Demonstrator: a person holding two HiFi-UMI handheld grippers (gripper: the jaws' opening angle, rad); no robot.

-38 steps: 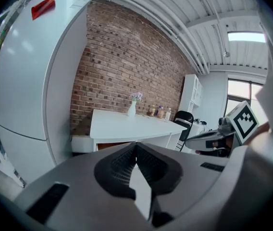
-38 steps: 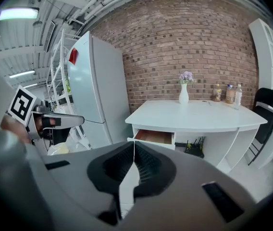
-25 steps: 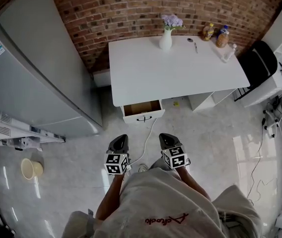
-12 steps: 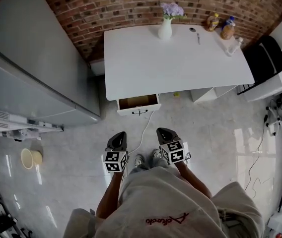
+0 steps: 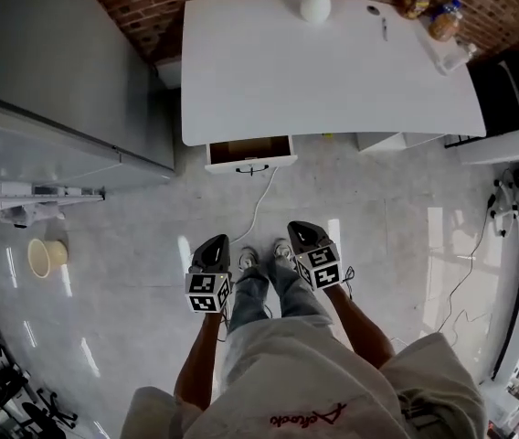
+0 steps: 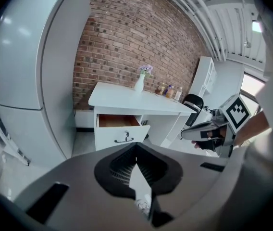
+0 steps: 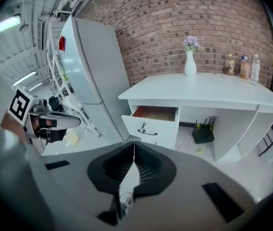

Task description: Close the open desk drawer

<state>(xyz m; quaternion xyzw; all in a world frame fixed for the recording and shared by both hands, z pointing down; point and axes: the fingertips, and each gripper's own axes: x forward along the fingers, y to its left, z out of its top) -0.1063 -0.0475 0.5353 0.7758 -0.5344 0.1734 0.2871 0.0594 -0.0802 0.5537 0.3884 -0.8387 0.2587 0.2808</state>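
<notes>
A white desk (image 5: 333, 62) stands against the brick wall. Its left drawer (image 5: 250, 154) is pulled out, showing a brown wooden inside and a dark handle (image 5: 252, 167) on the white front. The drawer also shows in the left gripper view (image 6: 122, 129) and the right gripper view (image 7: 153, 121). My left gripper (image 5: 214, 245) and right gripper (image 5: 301, 233) hang side by side over the floor, well short of the drawer. Both are shut with nothing between the jaws. In each gripper view the jaw tips meet, left (image 6: 136, 146) and right (image 7: 134, 143).
A tall grey fridge (image 5: 49, 71) stands left of the desk. On the desk are a white vase (image 5: 317, 3) with flowers and bottles (image 5: 442, 21). A black chair (image 5: 506, 90) sits at right, a cable (image 5: 258, 208) runs over the floor, and a beige bucket (image 5: 45, 256) lies left.
The view has moved toward the desk, so the desk and drawer sit higher in the head view. Both grippers have sunk lower and stay shut.
</notes>
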